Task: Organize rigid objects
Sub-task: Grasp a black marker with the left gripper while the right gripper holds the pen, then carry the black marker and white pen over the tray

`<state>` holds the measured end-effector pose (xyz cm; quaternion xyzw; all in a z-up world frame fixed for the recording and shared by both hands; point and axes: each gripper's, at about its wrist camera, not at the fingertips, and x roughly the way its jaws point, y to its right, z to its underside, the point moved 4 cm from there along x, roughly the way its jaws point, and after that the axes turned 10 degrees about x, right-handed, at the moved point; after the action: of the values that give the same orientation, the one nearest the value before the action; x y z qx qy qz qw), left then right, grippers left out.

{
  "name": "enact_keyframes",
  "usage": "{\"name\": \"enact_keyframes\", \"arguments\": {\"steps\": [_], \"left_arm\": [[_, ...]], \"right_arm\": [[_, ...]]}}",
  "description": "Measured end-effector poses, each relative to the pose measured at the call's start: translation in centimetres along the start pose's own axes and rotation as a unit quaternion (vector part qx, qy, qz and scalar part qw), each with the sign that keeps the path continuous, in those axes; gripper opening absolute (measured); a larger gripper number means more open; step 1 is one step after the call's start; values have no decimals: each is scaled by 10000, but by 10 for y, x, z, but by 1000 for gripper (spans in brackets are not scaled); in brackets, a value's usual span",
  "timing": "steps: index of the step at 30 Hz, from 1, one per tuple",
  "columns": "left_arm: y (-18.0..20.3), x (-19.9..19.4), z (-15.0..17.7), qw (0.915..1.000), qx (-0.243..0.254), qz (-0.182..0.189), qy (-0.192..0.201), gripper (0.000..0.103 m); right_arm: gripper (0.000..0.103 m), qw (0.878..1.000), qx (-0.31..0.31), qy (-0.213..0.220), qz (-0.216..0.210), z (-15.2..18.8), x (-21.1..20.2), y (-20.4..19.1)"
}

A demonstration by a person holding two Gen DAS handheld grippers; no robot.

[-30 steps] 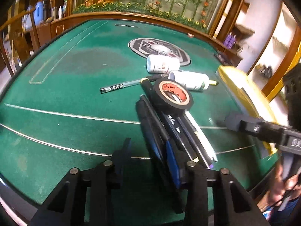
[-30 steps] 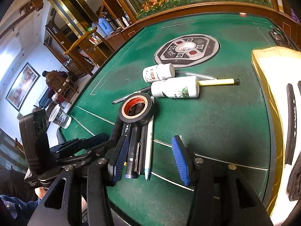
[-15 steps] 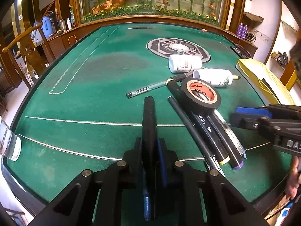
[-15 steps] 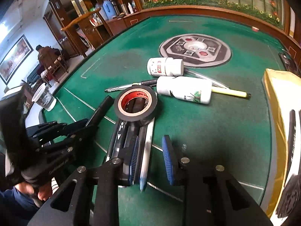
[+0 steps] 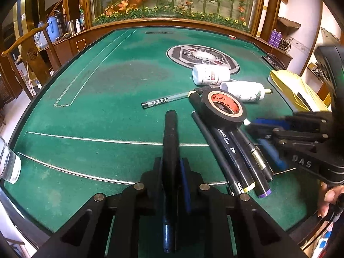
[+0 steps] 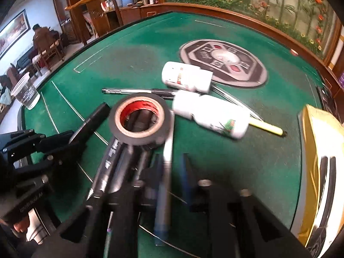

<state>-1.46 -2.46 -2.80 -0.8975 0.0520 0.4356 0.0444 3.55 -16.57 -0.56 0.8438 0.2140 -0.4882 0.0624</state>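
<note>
Change since before: one second ago the left gripper (image 5: 171, 172) was wide open over the pens; now it is closed on a black marker (image 5: 170, 142), taken away from the pile.
Left gripper: both pads press the marker, which points toward the far edge of the table (image 5: 107, 81).
Right gripper (image 6: 171, 172): narrow gap between the pads, a white pen (image 6: 166, 163) lies in this gap; blurred, so I cannot tell if it is clamped.
Pen pile: several dark markers (image 5: 236, 150) side by side near the near edge, just right of the held marker.
Tape roll (image 5: 223, 109): black, rests on the far ends of these markers.
White bottles: two, (image 5: 211, 75) and (image 5: 243, 91), lying on their sides beyond the tape.
Clear pen (image 5: 165, 101): left of the tape, flat on the felt.
Yellow box (image 6: 318, 150): at the right edge.
Plastic cup (image 6: 25, 92): at the left edge.
</note>
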Motion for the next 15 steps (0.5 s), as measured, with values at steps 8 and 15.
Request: {"name": "enact_keyframes", "arguments": {"steps": [8, 15], "left_arm": [[-4, -3, -1, 9978, -377, 529, 142, 16], [8, -23, -11, 9961, -358, 627, 502, 16]], "right_arm": [[7, 9945, 873, 264, -506, 29, -35, 34], [7, 9847, 1354, 539, -953, 36, -55, 48]]}}
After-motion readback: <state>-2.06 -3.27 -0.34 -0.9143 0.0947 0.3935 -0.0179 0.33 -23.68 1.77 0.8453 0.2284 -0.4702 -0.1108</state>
